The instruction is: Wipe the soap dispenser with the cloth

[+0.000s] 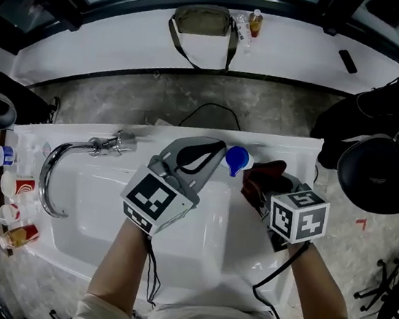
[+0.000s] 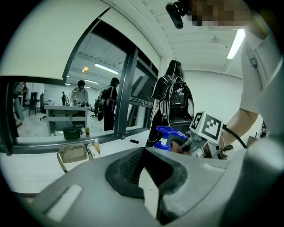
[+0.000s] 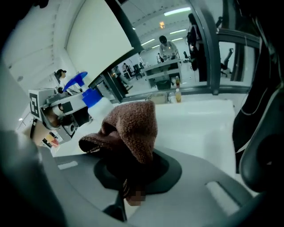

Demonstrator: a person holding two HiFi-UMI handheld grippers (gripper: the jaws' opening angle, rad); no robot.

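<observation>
From the head view, both grippers are over a white sink point(image 1: 96, 211), with a curved faucet point(image 1: 62, 165) on its left. The soap dispenser point(image 1: 236, 159) stands on the far rim, and only its blue pump head shows clearly. The left gripper point(image 1: 211, 153) lies just left of it, its tips close to the pump. The right gripper point(image 1: 269, 191) comes in from the other side with a dark reddish cloth point(image 1: 265, 173) bunched at its front, right beside the dispenser. Whether the cloth touches it cannot be told from above.

In the left gripper view, the left gripper point(image 2: 144, 156) has its jaws drawn in with nothing between them. They seem to meet at the tips, and only a thin pale sliver shows lower down. Beyond them stand the soap dispenser point(image 2: 171, 133) and the right gripper point(image 2: 191, 144).

In the right gripper view, the right gripper point(image 3: 128, 177) is clenched on the cloth point(image 3: 133, 128), which rises in a folded brown peak above the jaws. The soap dispenser point(image 3: 86, 95) stands at the upper left, next to the left gripper point(image 3: 66, 111).
</observation>
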